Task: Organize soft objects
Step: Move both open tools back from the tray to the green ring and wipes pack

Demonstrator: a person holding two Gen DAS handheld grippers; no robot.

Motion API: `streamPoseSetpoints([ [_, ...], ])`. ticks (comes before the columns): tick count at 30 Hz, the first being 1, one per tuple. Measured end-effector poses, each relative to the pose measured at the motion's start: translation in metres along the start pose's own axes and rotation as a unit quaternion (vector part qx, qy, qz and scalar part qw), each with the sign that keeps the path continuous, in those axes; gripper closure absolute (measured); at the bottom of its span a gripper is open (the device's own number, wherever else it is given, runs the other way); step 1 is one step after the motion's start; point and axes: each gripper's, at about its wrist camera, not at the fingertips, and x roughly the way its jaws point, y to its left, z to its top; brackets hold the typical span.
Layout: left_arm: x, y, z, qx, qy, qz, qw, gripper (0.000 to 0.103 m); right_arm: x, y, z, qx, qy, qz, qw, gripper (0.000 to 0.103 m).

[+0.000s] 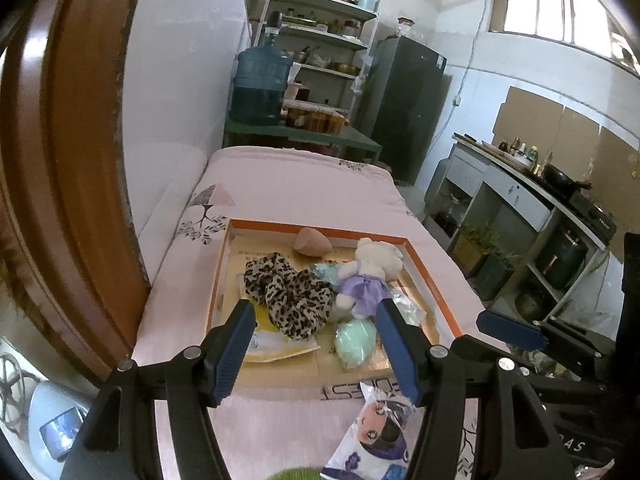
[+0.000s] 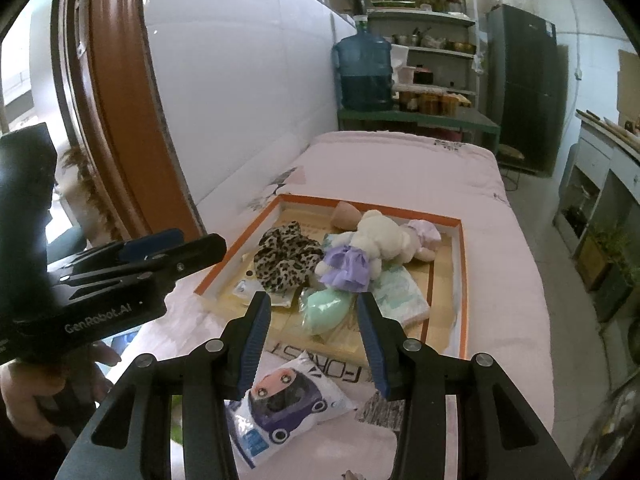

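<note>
Open pink bedding beyond the crowded orange-rimmed tray; white wall close alongside.

Pink bed; tray, packet.

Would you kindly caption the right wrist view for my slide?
Open right gripper above a packaged doll; beyond, an orange-rimmed tray holds a plush bear and leopard scrunchie.

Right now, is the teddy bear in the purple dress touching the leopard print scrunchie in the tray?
Touching. In the right wrist view the bear's purple skirt presses against the scrunchie's edge, with no tray floor between them.
</note>
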Motion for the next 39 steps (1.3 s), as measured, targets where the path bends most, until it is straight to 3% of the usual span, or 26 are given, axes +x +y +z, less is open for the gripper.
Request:
streamPoseSetpoints([
  [17, -0.036, 0.001, -0.025, 0.004, -0.010, 0.004, 0.9999, 0.041, -0.028, 0.014, -0.025, 0.013, -0.002, 0.001, 1.000, 0.057],
  [39, -0.062, 0.002, -0.085, 0.005, -0.034, 0.056, 0.9979, 0.041, -0.033, 0.026, -0.064, 0.031, 0.000, -0.015, 0.999, 0.057],
])
